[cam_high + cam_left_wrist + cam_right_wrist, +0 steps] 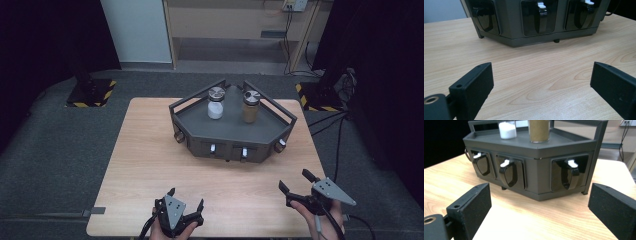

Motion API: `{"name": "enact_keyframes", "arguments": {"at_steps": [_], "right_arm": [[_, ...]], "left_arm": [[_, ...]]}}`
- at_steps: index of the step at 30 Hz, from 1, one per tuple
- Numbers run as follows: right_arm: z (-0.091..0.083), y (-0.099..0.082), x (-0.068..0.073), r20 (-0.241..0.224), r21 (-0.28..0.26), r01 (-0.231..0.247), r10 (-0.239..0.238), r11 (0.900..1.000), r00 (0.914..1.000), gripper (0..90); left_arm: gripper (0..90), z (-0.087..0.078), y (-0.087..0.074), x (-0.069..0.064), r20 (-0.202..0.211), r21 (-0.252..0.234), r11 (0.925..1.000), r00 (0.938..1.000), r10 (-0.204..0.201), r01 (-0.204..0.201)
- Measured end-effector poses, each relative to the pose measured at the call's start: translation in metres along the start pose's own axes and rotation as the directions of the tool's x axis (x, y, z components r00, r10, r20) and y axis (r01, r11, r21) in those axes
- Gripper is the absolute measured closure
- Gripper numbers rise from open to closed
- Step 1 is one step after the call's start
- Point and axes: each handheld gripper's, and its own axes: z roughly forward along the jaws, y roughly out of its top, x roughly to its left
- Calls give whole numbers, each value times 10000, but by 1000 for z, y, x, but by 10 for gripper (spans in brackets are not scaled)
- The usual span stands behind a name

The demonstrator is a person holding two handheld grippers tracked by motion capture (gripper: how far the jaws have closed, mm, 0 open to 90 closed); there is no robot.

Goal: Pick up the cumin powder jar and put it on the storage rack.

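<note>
Both grippers, left (186,198) and right (295,180), jaws apart and empty; 2 jars' (539,130) tops cut off above dark rack (534,177).

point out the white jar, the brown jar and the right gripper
white jar (215,109), high view, on its glass body
brown jar (250,114), high view, on its glass body
right gripper (296,182), high view, midway between its fingertips

Both handheld grippers are matte black: the left gripper (186,201) and right gripper (295,182) each wear a grey triangular plate with small screws, cables trailing behind, chunky rectangular jaws.
</note>
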Motion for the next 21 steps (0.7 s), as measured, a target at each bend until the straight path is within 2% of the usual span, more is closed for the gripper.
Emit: {"name": "enact_keyframes", "arguments": {"at_steps": [1, 5, 9, 14, 21], "right_arm": [[1, 1, -3, -136, 131, -73, 75, 9999, 9999, 51], [2, -2, -4, -88, 6, -232, 232, 9997, 9997, 46], [3, -4, -4, -186, 142, -208, 210, 9997, 9996, 46], [1, -4, -1, -36, 27, -292, 292, 9996, 9996, 40], [-1, 0, 1, -118, 72, -266, 267, 9996, 9996, 40]], "left_arm": [[39, 0, 0, 0, -4, -13, 10000, 10000, 15, -15], [39, -1, 0, -1, 26, -46, 10000, 10000, 26, -26], [38, -1, 0, -2, 100, -120, 9999, 9999, 69, -68], [38, -1, 0, -2, 89, -188, 9998, 9999, 54, -52], [37, -2, 0, -3, 107, -246, 9997, 9999, 82, -79]]}}
